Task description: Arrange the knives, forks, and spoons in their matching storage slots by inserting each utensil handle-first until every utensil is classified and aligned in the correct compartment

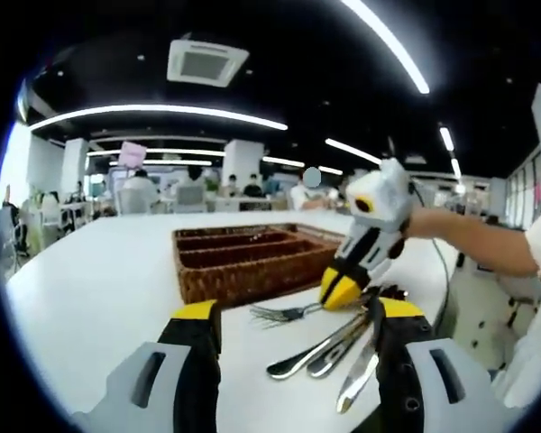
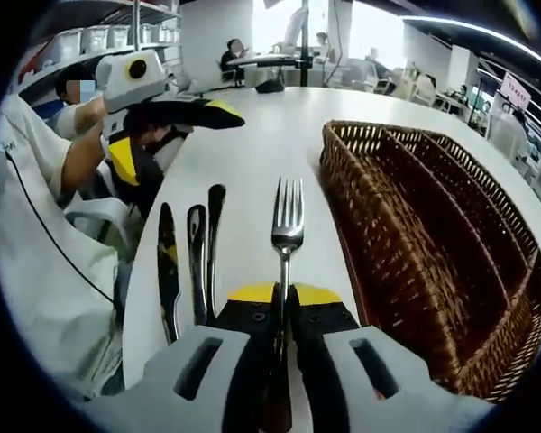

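Right gripper (image 2: 284, 298), at bottom centre of the right gripper view, is clamped on the fork (image 2: 286, 225) handle, tines pointed up-frame. Knife (image 2: 167, 271) and two spoons (image 2: 204, 248) are laid just left of it on the white surface (image 2: 252, 153). Wicker organizer (image 2: 433, 244) is seen at right, slots bare. Left gripper (image 1: 293, 320), bottom of the left gripper view, is held apart above the surface, near the utensils.

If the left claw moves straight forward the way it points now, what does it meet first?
Probably the wicker tray: its near wall stands ahead of the open left claw, past bare table. The fork lies slightly right; depth is unclear.
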